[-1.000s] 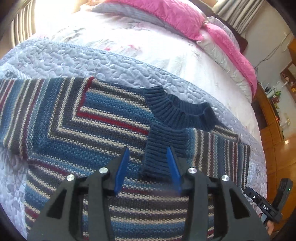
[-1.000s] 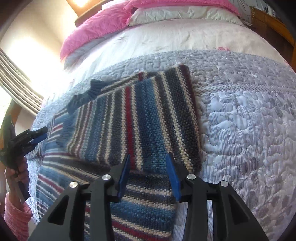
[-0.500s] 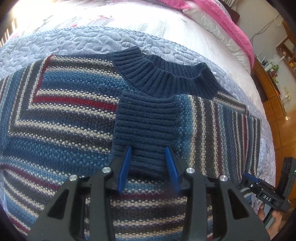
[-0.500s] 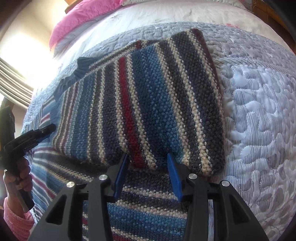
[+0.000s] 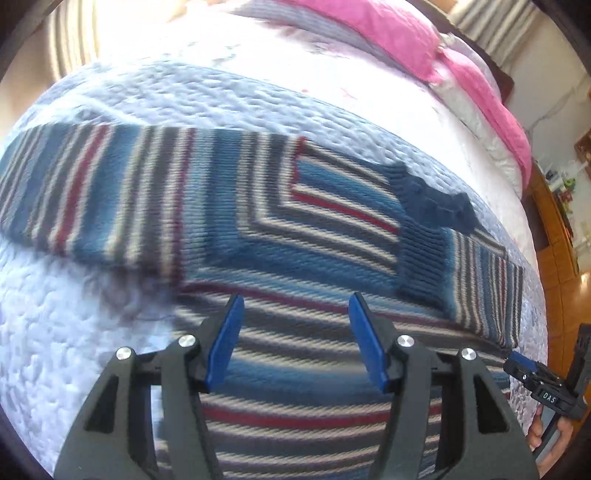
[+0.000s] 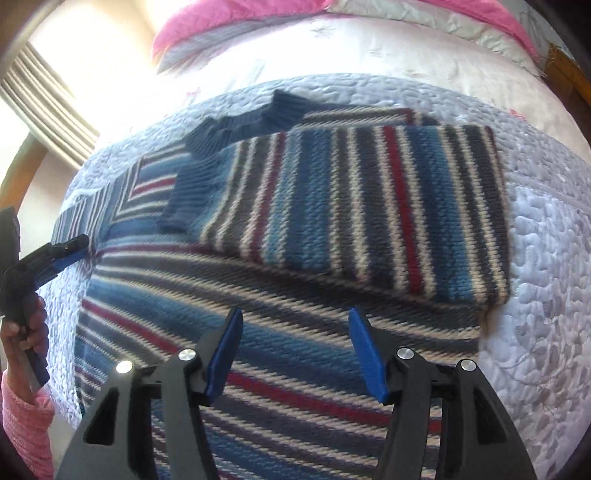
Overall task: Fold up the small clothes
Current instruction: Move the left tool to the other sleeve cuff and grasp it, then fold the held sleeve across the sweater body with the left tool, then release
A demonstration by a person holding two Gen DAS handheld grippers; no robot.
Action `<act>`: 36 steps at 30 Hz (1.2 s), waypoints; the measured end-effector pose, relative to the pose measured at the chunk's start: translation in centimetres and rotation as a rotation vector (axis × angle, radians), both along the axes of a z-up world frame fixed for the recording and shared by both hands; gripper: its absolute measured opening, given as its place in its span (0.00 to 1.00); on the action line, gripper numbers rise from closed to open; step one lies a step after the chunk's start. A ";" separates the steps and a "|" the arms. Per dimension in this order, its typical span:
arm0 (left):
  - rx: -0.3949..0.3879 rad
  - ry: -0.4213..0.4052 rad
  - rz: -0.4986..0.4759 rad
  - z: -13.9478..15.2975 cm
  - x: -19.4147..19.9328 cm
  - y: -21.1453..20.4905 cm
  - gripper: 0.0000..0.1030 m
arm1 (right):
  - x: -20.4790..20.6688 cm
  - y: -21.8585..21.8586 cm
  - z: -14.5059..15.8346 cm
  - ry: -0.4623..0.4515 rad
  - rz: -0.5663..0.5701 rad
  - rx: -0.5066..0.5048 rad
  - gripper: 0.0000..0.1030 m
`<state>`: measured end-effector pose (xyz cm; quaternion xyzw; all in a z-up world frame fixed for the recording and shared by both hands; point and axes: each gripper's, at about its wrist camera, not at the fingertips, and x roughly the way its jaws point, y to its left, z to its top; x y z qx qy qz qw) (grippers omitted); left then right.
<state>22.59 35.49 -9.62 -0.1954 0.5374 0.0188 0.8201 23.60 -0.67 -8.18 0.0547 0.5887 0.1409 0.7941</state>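
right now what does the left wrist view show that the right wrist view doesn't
Only the left wrist view shows the unfolded sleeve stretched flat to the left and wooden furniture beside the bed. Only the right wrist view shows the folded sleeve's full striped panel and a pink cuff. Both show the striped sweater, its navy collar, the quilt, pink pillows, and open jaws holding nothing.
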 end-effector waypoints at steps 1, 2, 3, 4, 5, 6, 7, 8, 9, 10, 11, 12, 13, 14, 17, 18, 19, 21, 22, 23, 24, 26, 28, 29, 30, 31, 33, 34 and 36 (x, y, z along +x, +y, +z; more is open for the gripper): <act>0.001 0.009 0.041 0.0 -0.9 2.5 0.58 | -0.1 1.1 -0.4 0.017 0.020 -0.001 0.58; 0.006 0.020 0.078 -0.1 -1.8 4.8 0.59 | -0.1 2.1 -0.8 0.032 0.039 -0.012 0.58; 0.014 0.034 0.114 -0.2 -2.6 7.0 0.59 | -0.1 3.3 -1.2 0.039 0.055 -0.028 0.59; 0.024 0.045 0.155 -0.3 -3.4 9.4 0.59 | 0.1 4.1 -1.6 0.047 0.069 -0.045 0.59; 0.029 0.051 0.193 -0.3 -4.2 11.6 0.59 | 0.0 4.6 -2.1 0.056 0.076 -0.059 0.60; 0.027 0.056 0.236 -0.4 -4.9 13.9 0.59 | -0.1 4.9 -2.6 0.068 0.077 -0.067 0.60; 0.018 0.061 0.275 -0.5 -5.5 16.0 0.59 | 0.1 5.2 -3.2 0.076 0.075 -0.075 0.62; 0.005 0.063 0.318 -0.6 -6.2 18.1 0.59 | 0.3 5.4 -3.7 0.080 0.074 -0.081 0.64; -0.014 0.061 0.361 -0.7 -6.7 20.0 0.59 | 0.4 5.5 -4.0 0.085 0.073 -0.080 0.67; -0.031 0.058 0.395 -0.8 -7.1 21.7 0.59 | 0.5 5.6 -4.2 0.088 0.070 -0.078 0.68; -0.047 0.053 0.430 -1.0 -7.5 23.4 0.59 | 0.6 5.8 -4.4 0.089 0.070 -0.079 0.69; -0.059 0.046 0.462 -1.2 -7.7 24.9 0.59 | 0.7 5.9 -4.5 0.091 0.073 -0.084 0.70; -0.072 0.034 0.493 -1.5 -7.9 26.3 0.59 | 0.7 6.0 -4.6 0.091 0.076 -0.091 0.71; -0.091 0.022 0.521 -1.7 -7.9 27.7 0.58 | 0.8 6.2 -4.7 0.092 0.080 -0.096 0.71; -0.176 -0.017 0.579 -2.4 -7.6 30.5 0.58 | 1.0 6.3 -5.0 0.098 0.081 -0.095 0.72; -0.197 -0.027 0.594 -2.5 -7.3 31.1 0.58 | 1.2 6.1 -5.0 0.102 0.078 -0.092 0.72; -0.213 -0.038 0.611 -2.7 -7.0 31.7 0.58 | 1.2 5.9 -5.0 0.103 0.076 -0.091 0.72; -0.235 -0.057 0.634 -2.8 -6.2 32.6 0.58 | 1.5 6.8 -5.4 0.102 0.074 -0.097 0.74; -0.244 -0.068 0.646 -2.9 -5.8 33.2 0.58 | 1.5 6.8 -5.4 0.099 0.076 -0.104 0.75; -0.248 -0.077 0.654 -3.0 -5.5 33.5 0.58 | 1.6 6.9 -5.5 0.096 0.079 -0.112 0.75; -0.254 -0.082 0.659 -3.1 -5.3 34.2 0.58 | 1.6 7.1 -5.6 0.097 0.085 -0.116 0.76; -0.261 -0.092 0.666 -3.3 -4.6 34.9 0.58 | 1.6 7.0 -5.6 0.096 0.084 -0.118 0.76; -0.265 -0.091 0.676 -3.5 -4.1 35.6 0.58 | 1.8 7.3 -5.7 0.095 0.084 -0.112 0.76; -0.268 -0.097 0.680 -3.7 -3.7 35.9 0.60 | 1.8 7.3 -5.7 0.093 0.083 -0.108 0.76; -0.266 -0.106 0.679 -3.7 -3.3 35.9 0.60 | 1.6 7.0 -5.6 0.090 0.084 -0.106 0.76; -0.254 -0.107 0.684 -3.7 -3.0 35.9 0.59 | 1.6 7.1 -5.7 0.086 0.085 -0.105 0.76; -0.226 -0.112 0.699 -3.5 -2.7 35.7 0.49 | 1.5 7.0 -5.7 0.079 0.086 -0.102 0.76; -0.208 -0.114 0.696 -3.5 -2.4 35.6 0.25 | 1.4 6.9 -5.7 0.078 0.086 -0.100 0.76; -0.241 -0.123 0.655 -3.5 -2.0 35.0 0.13 | 1.2 6.7 -5.6 0.075 0.088 -0.094 0.76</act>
